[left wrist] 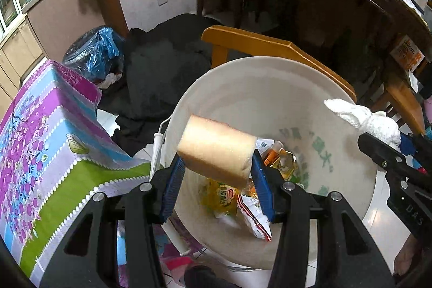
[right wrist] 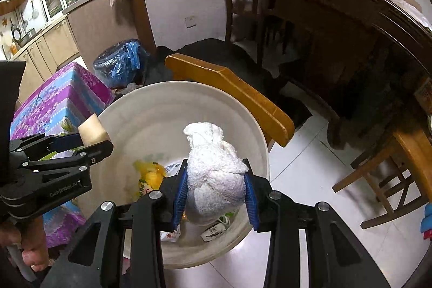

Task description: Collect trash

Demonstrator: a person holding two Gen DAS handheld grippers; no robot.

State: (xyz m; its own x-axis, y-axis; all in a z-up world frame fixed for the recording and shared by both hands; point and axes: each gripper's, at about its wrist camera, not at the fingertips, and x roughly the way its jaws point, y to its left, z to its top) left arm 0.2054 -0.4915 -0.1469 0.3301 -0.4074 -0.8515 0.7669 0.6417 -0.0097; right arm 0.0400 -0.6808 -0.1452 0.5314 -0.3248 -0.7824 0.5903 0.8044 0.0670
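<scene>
Both claws hung over the mouth of the white bucket (left wrist: 189, 104), which stood on the tiled floor (right wrist: 305, 161) just beside a wooden chair (right wrist: 229, 88). The left claw (left wrist: 216, 180) was clamped on a tan sponge block (left wrist: 216, 145), its blue pads (left wrist: 172, 180) pressing the block's two sides, and the block sat above the bucket's opening. The right claw (right wrist: 216, 193) gripped a crumpled white tissue wad (right wrist: 213, 174) in the same way, also above the opening, nearer the bucket's rim.

Down in the bucket lay trash already: a yellow wrapper (left wrist: 221, 196), a red and white packet (left wrist: 253, 212) and other scraps I could not make out.

To the left was a worktop under a purple flowered cloth (left wrist: 54, 126), and behind it a bin lined with a blue bag (right wrist: 121, 64). A dark wooden table (right wrist: 337, 7) stood to the right.
</scene>
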